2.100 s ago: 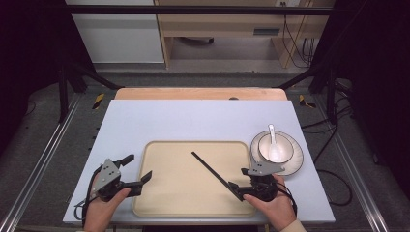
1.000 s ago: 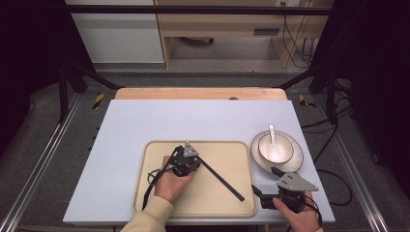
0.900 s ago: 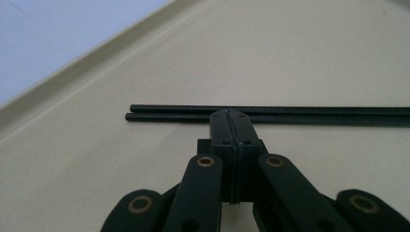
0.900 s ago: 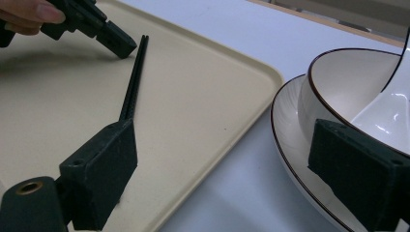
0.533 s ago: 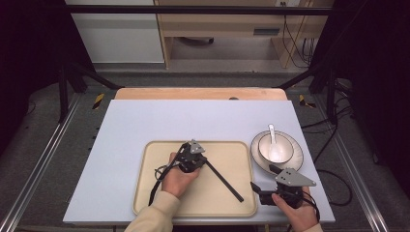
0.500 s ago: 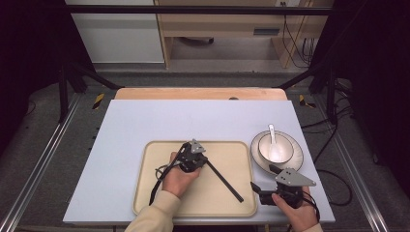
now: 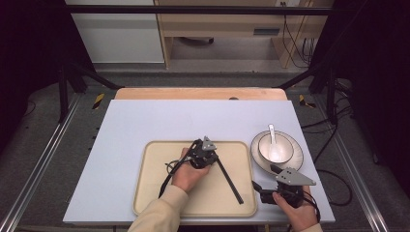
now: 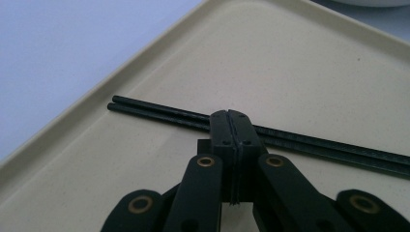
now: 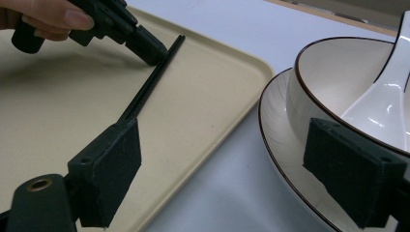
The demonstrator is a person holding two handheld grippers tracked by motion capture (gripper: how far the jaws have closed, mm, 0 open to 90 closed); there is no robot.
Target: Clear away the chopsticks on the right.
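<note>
- Left gripper [image 7: 209,155]: over the tray [image 7: 154,193], its fingers [image 8: 231,130] pressed together with no gap between them. The tips rest against the pair of black chopsticks [image 8: 159,112], near the far end; no part of the pair lies between the fingers.
- Chopsticks [image 7: 229,180]: lying flat on the tray, side by side and touching, running diagonally from the left gripper toward the tray's near right corner.
- Right gripper [image 7: 263,191]: held at the near right edge of the bench [image 7: 145,121], just off the tray's right rim. Its fingers [image 9: 109,169] stand wide apart and grasp nothing.
- Bowl [image 7: 275,147]: seated on a plate [image 7: 295,159] to the right of the tray, with a white spoon [image 7: 272,135] resting in it.
</note>
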